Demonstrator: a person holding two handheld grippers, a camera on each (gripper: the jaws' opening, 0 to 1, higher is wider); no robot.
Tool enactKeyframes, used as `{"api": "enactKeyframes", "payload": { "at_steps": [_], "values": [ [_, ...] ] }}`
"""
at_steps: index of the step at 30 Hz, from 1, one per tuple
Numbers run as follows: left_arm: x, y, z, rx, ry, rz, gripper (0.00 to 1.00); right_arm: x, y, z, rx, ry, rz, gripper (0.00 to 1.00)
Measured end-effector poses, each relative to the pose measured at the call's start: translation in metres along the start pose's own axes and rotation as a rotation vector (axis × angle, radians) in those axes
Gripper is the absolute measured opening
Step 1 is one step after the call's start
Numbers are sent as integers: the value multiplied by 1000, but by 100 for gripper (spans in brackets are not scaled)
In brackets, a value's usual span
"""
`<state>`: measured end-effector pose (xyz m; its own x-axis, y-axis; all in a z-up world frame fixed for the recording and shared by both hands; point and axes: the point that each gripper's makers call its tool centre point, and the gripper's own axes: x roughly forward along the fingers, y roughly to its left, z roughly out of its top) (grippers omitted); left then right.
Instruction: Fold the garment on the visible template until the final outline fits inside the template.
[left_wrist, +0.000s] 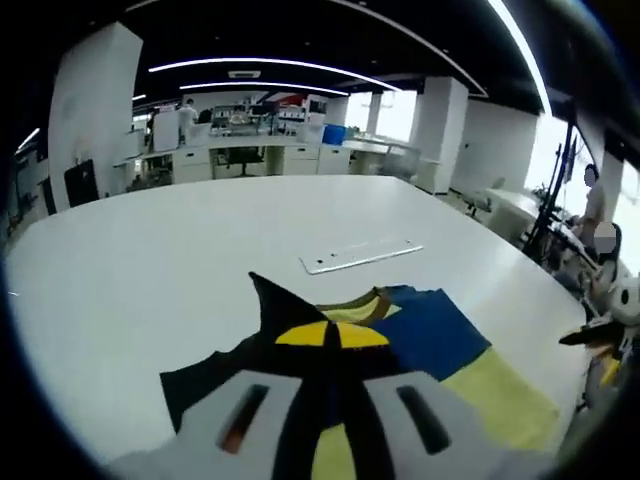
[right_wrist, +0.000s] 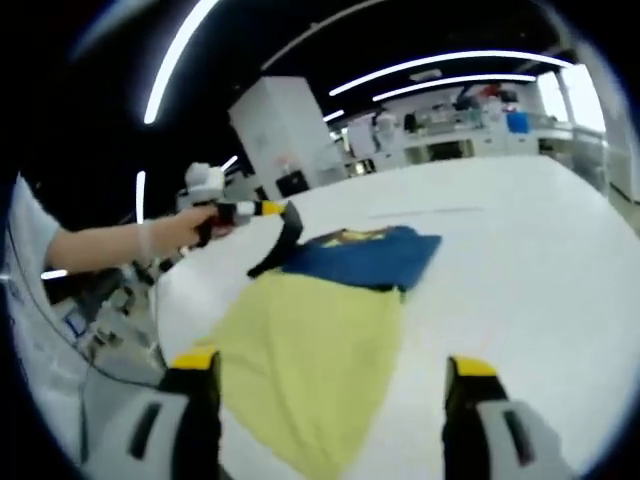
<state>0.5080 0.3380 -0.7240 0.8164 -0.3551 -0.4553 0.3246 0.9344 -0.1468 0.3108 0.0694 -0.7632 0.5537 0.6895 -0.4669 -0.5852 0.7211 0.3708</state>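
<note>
The garment lies on the white table, with a yellow body (right_wrist: 310, 340), a blue upper part (right_wrist: 372, 256) and a black sleeve (right_wrist: 280, 240). In the left gripper view the same garment (left_wrist: 440, 335) spreads to the right of my jaws. My left gripper (left_wrist: 330, 336) is shut on the black sleeve (left_wrist: 268, 305) and holds it lifted off the table. The right gripper view shows that left gripper (right_wrist: 262, 210) in a hand, with the sleeve hanging from it. My right gripper (right_wrist: 332, 366) stands open above the yellow near edge, nothing between its jaws. A thin white strip (left_wrist: 360, 255) lies beyond the garment.
The white table (left_wrist: 150, 260) stretches wide to the left and far side. At the right edge of the left gripper view are stands and a person (left_wrist: 598, 205). Desks and pillars (left_wrist: 250, 150) fill the room behind. A sleeve and cables (right_wrist: 60, 290) sit at the table's left edge.
</note>
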Motion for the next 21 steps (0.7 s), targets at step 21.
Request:
{"api": "enactKeyframes", "payload": {
  "at_steps": [21],
  "values": [
    [73,-135,-13,-46,29,-197,0,-4,-27,-23,61,11,-3,93]
  ]
}}
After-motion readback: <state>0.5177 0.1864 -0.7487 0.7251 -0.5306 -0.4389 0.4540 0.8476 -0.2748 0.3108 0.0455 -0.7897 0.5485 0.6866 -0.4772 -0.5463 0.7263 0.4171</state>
